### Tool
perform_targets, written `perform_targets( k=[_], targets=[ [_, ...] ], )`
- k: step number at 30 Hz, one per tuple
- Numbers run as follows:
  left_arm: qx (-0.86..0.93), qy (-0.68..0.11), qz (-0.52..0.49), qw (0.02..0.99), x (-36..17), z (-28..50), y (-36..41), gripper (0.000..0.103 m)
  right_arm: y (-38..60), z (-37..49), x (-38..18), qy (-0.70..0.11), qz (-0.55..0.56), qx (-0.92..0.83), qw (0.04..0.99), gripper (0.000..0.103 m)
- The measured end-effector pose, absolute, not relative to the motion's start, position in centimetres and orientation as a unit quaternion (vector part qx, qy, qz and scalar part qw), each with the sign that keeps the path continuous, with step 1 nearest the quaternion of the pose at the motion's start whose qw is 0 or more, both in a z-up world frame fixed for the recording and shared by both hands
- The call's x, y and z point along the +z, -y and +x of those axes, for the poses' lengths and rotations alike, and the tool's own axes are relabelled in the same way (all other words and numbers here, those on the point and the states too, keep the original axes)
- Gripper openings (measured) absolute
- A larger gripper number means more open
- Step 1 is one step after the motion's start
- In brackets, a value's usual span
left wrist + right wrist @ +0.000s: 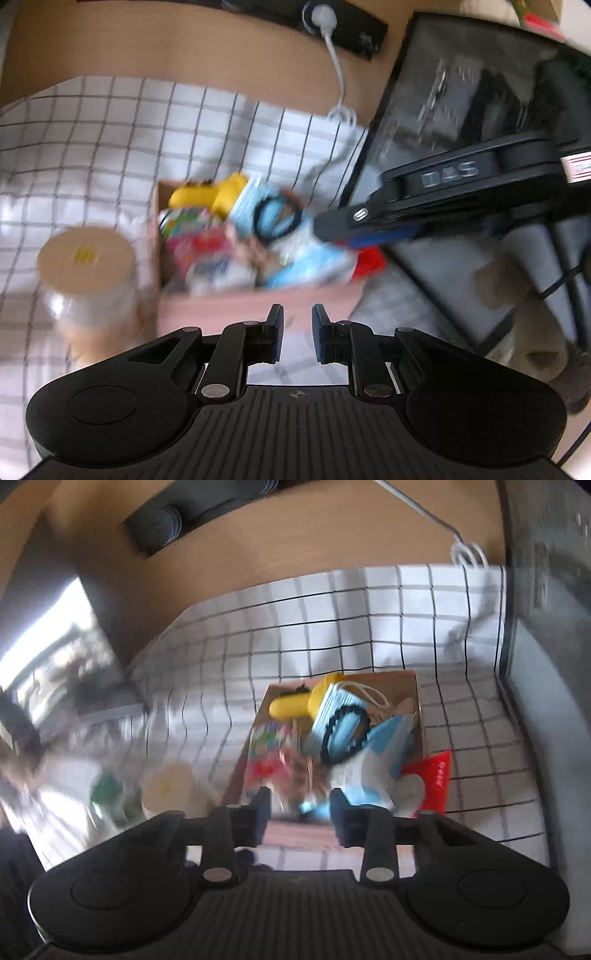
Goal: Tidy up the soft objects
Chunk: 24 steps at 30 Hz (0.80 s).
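Both claws — left claw (pixel 297 332) and right claw (pixel 299 818) — spread, empty (frames blurred), nearing overfilled brown cardboard box (pixel 416 701) on checked surface (pixel 332 627); next, picking one soft item.

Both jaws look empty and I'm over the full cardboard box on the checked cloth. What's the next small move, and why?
Probably ease the right gripper down toward the box's near end and take the white-and-blue packet lying on top. Its jaws stand apart with nothing between them, the packet lies just ahead of them, and the left gripper is also empty but stands short of the box.
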<state>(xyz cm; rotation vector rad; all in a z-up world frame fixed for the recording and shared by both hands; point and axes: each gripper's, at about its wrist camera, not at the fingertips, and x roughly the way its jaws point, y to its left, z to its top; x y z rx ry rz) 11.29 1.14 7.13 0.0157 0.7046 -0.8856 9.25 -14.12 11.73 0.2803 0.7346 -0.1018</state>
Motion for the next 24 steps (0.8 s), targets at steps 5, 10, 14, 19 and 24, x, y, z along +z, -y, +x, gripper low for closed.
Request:
perform_targets(
  k=[5,10,14,19,24],
  targets=[
    [-0.282,-0.349,0.052,0.892,4.6,8.1,-3.2,0.018,13.1,5.5,8.6,-0.338,0.064,-0.007,0.939,0.055],
    [-0.183,-0.375,0.03,0.909,2.1,5.9,-3.4,0.018,13.3,4.7,3.3,-0.384,0.026,0.036,0.922,0.059],
    [-0.135,-0.36,0.009,0.923,0.8,3.6,-2.7,0.02,13.5,5.3,0.5,-0.408,0.021,0.053,0.911,0.062],
    [-0.119,-0.339,-0.015,0.933,0.3,2.4,-1.4,0.039,13.8,4.6,0.0,-0.39,0.006,0.07,0.918,0.074],
    [-0.094,-0.332,0.001,0.938,0.2,1.8,0.2,0.042,14.0,4.6,-1.0,-0.39,-0.049,0.002,0.919,0.1]
  ],
)
